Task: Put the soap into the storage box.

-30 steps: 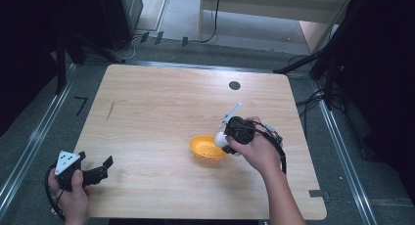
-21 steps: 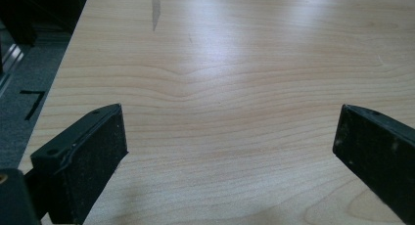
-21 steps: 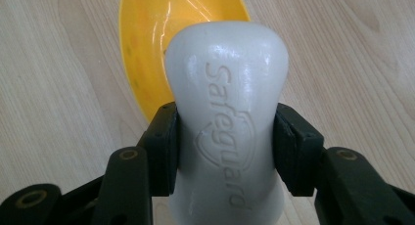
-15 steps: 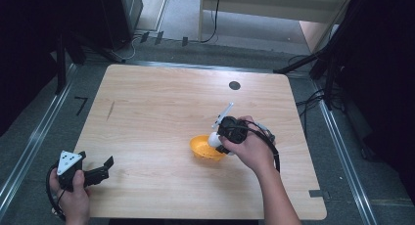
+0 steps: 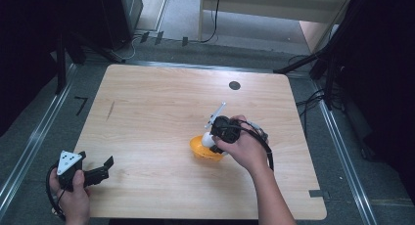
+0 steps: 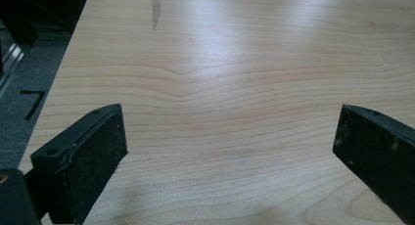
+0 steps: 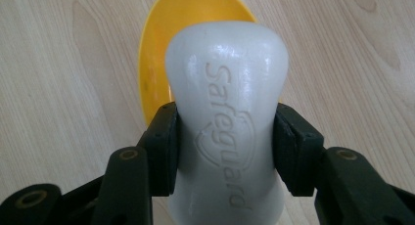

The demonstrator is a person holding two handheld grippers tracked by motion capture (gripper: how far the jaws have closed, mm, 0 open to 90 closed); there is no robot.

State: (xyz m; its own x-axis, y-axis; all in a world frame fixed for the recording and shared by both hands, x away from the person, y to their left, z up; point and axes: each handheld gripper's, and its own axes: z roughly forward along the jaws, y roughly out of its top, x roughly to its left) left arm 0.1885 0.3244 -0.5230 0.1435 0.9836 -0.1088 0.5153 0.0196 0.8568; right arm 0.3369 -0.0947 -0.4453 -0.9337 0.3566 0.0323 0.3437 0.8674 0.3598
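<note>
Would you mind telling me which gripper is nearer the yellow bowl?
Right. The right gripper holds a soap bar over the yellow bowl; the left gripper sits far off at the table's corner.

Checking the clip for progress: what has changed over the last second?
The right gripper, clamped on the white soap bar, shifted slightly left over the yellow dish. The dish, the left gripper with open jaws, and the table stayed put.
</note>
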